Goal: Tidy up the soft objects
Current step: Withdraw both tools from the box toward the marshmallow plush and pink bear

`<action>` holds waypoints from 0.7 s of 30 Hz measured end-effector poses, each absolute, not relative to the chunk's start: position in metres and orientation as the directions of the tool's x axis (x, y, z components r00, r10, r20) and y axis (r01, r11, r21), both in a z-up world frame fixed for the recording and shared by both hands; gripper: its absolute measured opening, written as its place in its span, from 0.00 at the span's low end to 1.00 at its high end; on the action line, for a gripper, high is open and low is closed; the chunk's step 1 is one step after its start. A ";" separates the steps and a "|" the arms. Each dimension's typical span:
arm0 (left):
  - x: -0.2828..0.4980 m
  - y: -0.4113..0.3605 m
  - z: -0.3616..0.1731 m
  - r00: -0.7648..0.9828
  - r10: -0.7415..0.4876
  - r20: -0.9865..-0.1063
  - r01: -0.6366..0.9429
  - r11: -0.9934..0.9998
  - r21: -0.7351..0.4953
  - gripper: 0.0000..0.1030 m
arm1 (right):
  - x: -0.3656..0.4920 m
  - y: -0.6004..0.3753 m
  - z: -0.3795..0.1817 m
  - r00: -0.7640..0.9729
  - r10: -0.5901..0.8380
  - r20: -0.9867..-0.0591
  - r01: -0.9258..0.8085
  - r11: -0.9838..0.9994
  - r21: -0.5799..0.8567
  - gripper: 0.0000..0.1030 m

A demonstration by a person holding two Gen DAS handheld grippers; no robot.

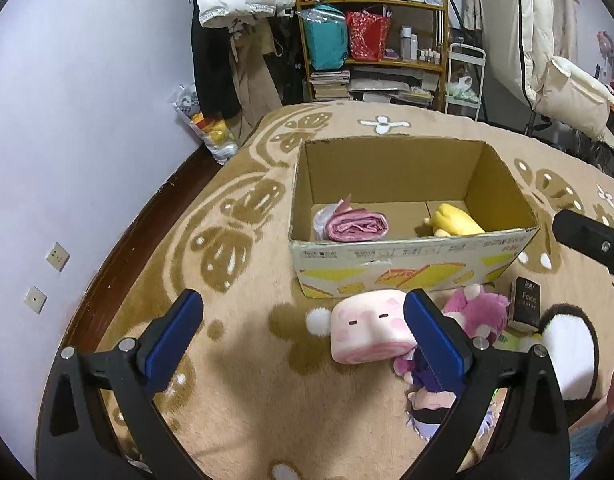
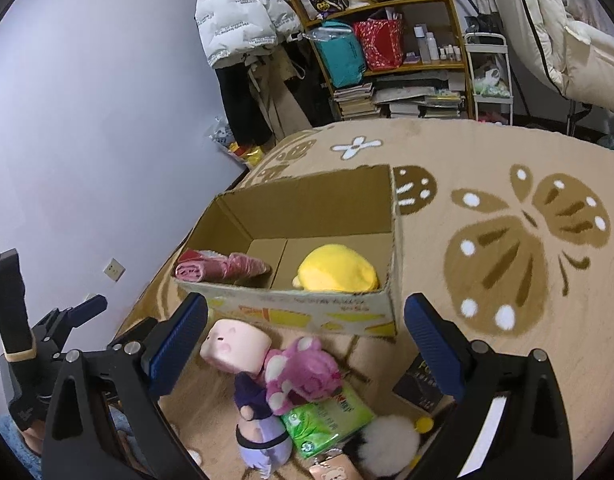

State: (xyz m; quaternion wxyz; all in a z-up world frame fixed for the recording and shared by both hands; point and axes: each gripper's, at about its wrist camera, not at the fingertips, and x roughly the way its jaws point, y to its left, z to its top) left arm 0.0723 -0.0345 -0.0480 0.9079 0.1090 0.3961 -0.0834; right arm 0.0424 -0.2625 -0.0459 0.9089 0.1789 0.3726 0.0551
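An open cardboard box [image 1: 387,264] [image 2: 347,314] stands on the carpet. It holds a rolled pink cloth [image 1: 355,226] [image 2: 223,268] and a yellow plush [image 1: 457,222] [image 2: 339,272]. In front of it lie a pink roll-cake plush [image 1: 367,330] [image 2: 235,348], a magenta bear plush [image 1: 481,312] [image 2: 303,372] and a purple doll [image 1: 427,404] [image 2: 259,432]. My left gripper [image 1: 303,300] is open just left of the roll-cake plush, whose right end sits behind the right finger. My right gripper [image 2: 305,304] hangs open above the pile, with nothing between its pads.
A green tissue pack [image 2: 327,416], a black carton [image 1: 527,304] [image 2: 423,388] and a black-and-white fluffy plush [image 1: 567,344] [image 2: 387,444] lie by the toys. The wall runs along the left. Shelves [image 1: 371,60] and hanging coats stand behind the butterfly carpet [image 2: 507,264].
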 end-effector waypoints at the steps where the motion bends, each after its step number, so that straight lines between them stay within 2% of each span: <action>1: 0.073 -0.035 -0.049 0.670 -0.066 -0.740 0.240 0.962 0.131 0.97 | 0.042 -0.261 -0.046 0.715 0.232 -0.660 0.033 0.931 0.364 1.00; 21: 0.098 -0.043 -0.086 0.614 -0.037 -0.788 0.244 0.959 0.145 0.97 | 0.062 -0.258 -0.095 0.638 0.267 -0.722 0.084 0.908 0.410 1.00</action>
